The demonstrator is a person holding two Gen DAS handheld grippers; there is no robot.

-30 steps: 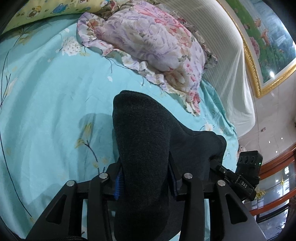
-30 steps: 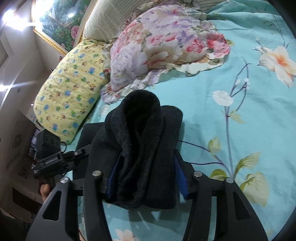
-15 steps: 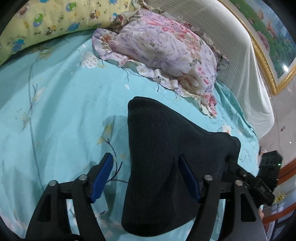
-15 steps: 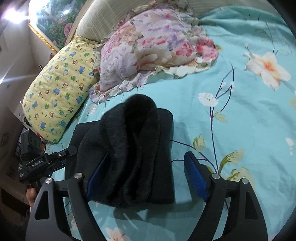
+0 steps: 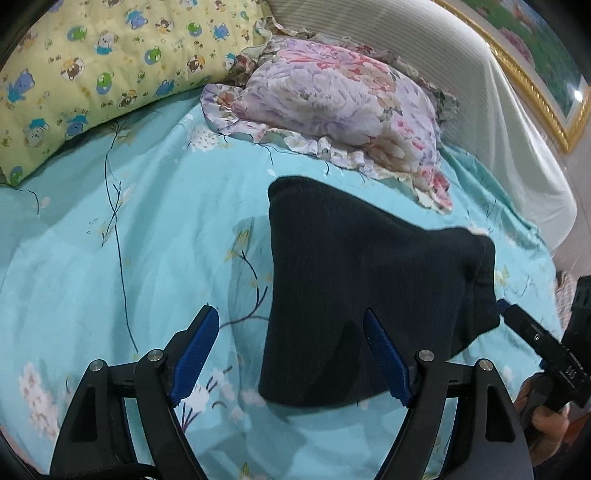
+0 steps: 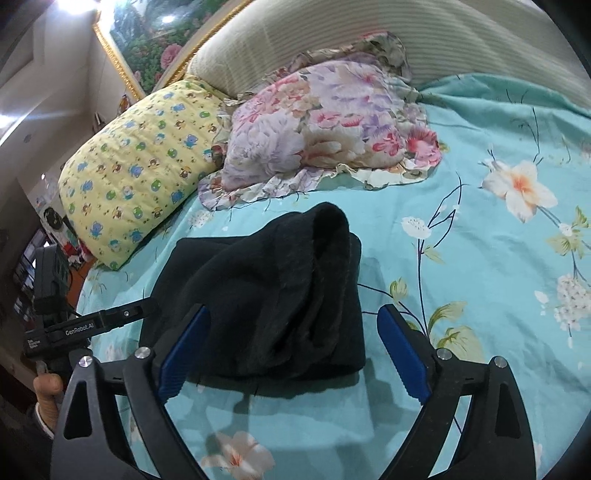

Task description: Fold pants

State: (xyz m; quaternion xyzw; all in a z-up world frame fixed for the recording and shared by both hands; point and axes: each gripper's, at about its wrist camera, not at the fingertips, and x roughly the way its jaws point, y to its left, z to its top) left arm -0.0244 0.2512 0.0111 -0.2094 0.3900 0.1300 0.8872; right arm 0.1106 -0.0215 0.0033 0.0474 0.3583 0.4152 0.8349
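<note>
The black pants (image 5: pixel 351 288) lie folded in a thick bundle on the turquoise bed sheet (image 5: pixel 147 240). My left gripper (image 5: pixel 290 314) hovers just short of the bundle's left end. Its jaws are opening, and neither blue pad (image 5: pixel 195 350) presses on the cloth. In the right wrist view the pants (image 6: pixel 266 291) show their fleecy rolled end. My right gripper (image 6: pixel 291 310) straddles that end, its jaws also opening, with both pads clear of the fabric. Each gripper shows at the edge of the other's view, held by a hand (image 6: pixel 46 387).
A yellow bear-print pillow (image 6: pixel 140 166) and a floral pillow (image 6: pixel 325 125) lie behind the pants, against a striped padded headboard (image 6: pixel 406 33). A gold-framed painting (image 6: pixel 147 33) hangs above. The flowered sheet stretches away to the right of the bundle.
Both grippers have opened and let go of the pants, then drawn back and up. The bundle now rests on the sheet on its own.
</note>
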